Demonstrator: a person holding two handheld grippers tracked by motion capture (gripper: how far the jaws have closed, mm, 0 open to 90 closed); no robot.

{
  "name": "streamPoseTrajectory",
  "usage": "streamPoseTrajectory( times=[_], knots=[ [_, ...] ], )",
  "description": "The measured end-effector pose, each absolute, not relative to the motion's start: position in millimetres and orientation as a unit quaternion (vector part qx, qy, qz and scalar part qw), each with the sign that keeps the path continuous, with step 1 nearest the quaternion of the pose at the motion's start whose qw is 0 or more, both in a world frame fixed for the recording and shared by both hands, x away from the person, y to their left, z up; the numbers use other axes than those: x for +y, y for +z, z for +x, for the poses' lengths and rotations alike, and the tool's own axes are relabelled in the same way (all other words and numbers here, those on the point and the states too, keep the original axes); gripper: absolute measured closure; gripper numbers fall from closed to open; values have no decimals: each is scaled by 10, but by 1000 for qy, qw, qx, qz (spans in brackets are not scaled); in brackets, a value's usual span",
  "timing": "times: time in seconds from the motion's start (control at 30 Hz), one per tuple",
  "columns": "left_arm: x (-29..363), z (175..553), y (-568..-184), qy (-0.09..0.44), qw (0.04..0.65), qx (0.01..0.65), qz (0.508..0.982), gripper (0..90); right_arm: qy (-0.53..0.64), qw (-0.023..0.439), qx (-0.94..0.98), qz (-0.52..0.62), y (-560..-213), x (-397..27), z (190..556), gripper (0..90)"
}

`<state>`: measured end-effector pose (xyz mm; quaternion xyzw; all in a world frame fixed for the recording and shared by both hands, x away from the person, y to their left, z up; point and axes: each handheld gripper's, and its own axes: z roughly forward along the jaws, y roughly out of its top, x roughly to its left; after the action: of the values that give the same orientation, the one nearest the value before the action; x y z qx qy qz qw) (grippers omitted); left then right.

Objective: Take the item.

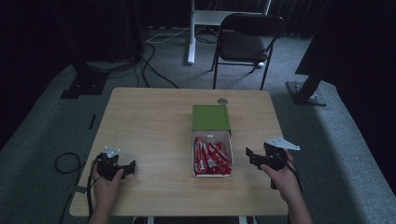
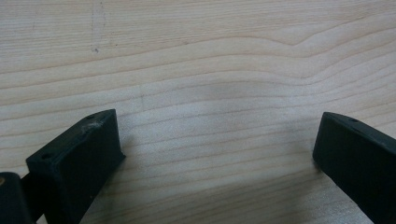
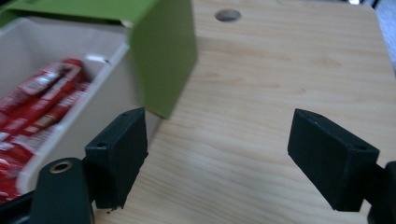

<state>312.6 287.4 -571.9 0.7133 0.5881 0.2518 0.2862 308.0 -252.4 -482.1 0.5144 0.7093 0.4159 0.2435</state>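
Observation:
A white open box (image 1: 194, 154) full of red packets (image 1: 211, 157) lies at the middle of the wooden table (image 1: 154, 121), pulled out of its green sleeve (image 1: 211, 117). My right gripper (image 1: 250, 157) hovers just right of the box, its jaws wide apart and pointing at it with nothing between them. In the right gripper view the gripper (image 3: 219, 128) looks past the white box wall (image 3: 109, 88), the red packets (image 3: 42, 100) and the green sleeve (image 3: 161, 51). My left gripper (image 1: 132, 167) rests near the table's front left; its jaws (image 2: 215, 135) stand apart over bare wood.
A round cable hole (image 1: 222, 101) sits behind the green sleeve, also seen as the hole (image 3: 228, 15) in the right gripper view. A dark chair (image 1: 247, 37) and a white desk leg (image 1: 190, 32) stand beyond the table. Cables (image 1: 65, 163) lie on the floor at the left.

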Motion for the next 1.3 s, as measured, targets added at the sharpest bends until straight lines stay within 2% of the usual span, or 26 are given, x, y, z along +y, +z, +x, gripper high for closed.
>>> streamPoseTrajectory(
  times=[0.27,0.7,0.73,0.97,1.13,1.3],
  knots=[
    [2874,3126,-5719,252,286,588,713,18,433,247,720,483,-4644,-2297,3067,230],
    [2874,3126,-5719,252,286,588,713,19,455,231,742,436,-4476,-1950,3020,348],
    [2874,3126,-5719,252,286,588,713,19,460,229,743,429,-4465,-1899,3015,393],
    [2874,3126,-5719,252,286,588,713,19,465,211,755,413,-4508,-1735,3016,437],
    [2874,3126,-5719,252,286,588,713,19,455,194,767,409,-4591,-1639,3002,551],
    [2874,3126,-5719,252,286,588,713,19,447,174,775,411,-4671,-1584,2978,604]
  ],
)
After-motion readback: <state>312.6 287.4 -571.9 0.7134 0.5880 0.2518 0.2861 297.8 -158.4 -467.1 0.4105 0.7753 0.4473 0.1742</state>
